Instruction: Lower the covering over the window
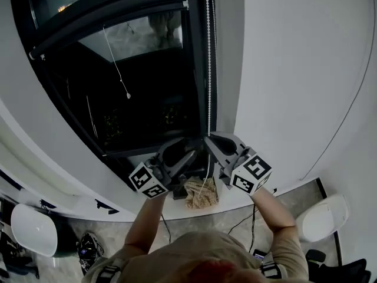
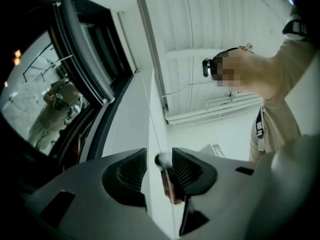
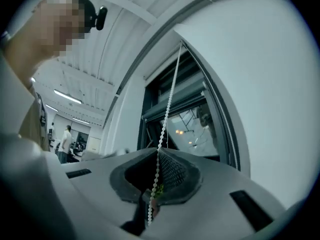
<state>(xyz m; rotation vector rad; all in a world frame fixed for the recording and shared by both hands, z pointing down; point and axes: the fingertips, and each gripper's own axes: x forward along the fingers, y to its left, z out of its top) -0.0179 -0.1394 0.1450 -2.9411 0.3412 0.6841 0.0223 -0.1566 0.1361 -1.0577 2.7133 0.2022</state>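
Observation:
The window (image 1: 147, 99) has a dark frame, and the blind's bottom rail (image 1: 112, 22) lies across its upper part. A white bead chain (image 1: 208, 69) hangs down the window's right edge. My right gripper (image 1: 211, 139) is shut on this bead chain (image 3: 169, 101), which runs taut from its closed pads (image 3: 170, 171) up to the blind's top. Just left of it and slightly lower, my left gripper (image 1: 194, 152) is open. The chain's thin strand (image 2: 152, 119) passes between its jaws, near the right pad (image 2: 186, 166), without being pinched.
A thin pull cord with a small end weight (image 1: 128, 96) hangs in front of the glass. A beige woven thing (image 1: 200, 194) lies on the white sill (image 1: 277, 187) below the grippers. White seats (image 1: 32, 229) (image 1: 323, 217) stand on the floor at both sides. A cable (image 1: 353, 99) runs down the right wall.

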